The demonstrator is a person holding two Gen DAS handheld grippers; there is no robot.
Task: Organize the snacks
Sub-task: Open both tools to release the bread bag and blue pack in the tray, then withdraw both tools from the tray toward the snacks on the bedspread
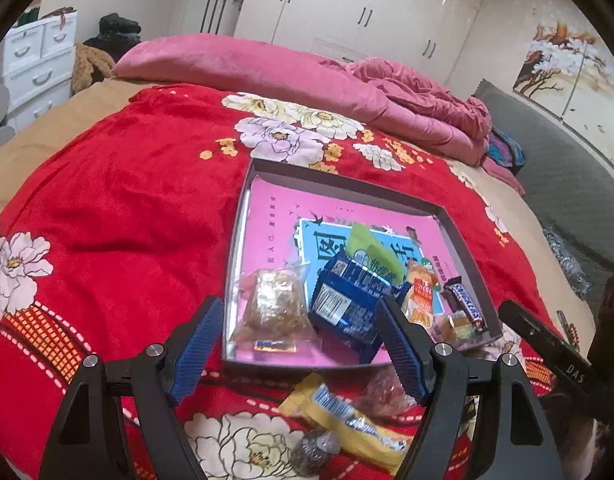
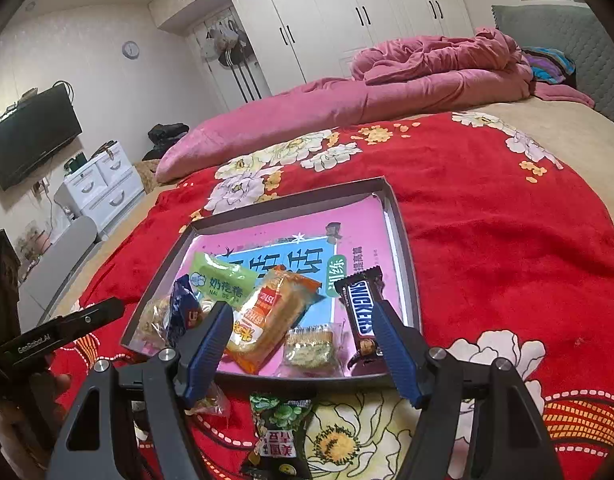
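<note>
Bedroom surroundings frame our work: white wardrobes behind, a pink quilt (image 1: 407,96) bunched at the far side of the bed, and a red floral blanket (image 1: 119,208) spread across the mattress. On that blanket lies a shallow grey tray (image 1: 243,200) with a pink printed floor, and most snacks sit inside it. Our left hand-held gripper (image 1: 299,340) hangs over the tray's near edge with its blue pads spread wide and nothing between them; straight ahead of it lie a clear bag of brown crunchy snack (image 1: 273,308) and a blue biscuit pack (image 1: 349,300). Our right hand-held gripper (image 2: 303,344) is likewise spread and pinches nothing; between its fingers, in the tray, we see an orange bread packet (image 2: 275,312) and a small clear pack of greenish biscuit (image 2: 311,346), with a Snickers bar (image 2: 361,312) just beside its right finger. A green nougat packet (image 2: 221,280) lies farther in. We count six snacks in the tray, one of each. Outside the tray, near our grippers, four more rest on the blanket: one yellow wrapped bar (image 1: 347,416), one small reddish clear pouch (image 1: 383,394), one crinkled foil-wrapped sweet (image 1: 315,450) and one dark green pea packet (image 2: 281,432).
</note>
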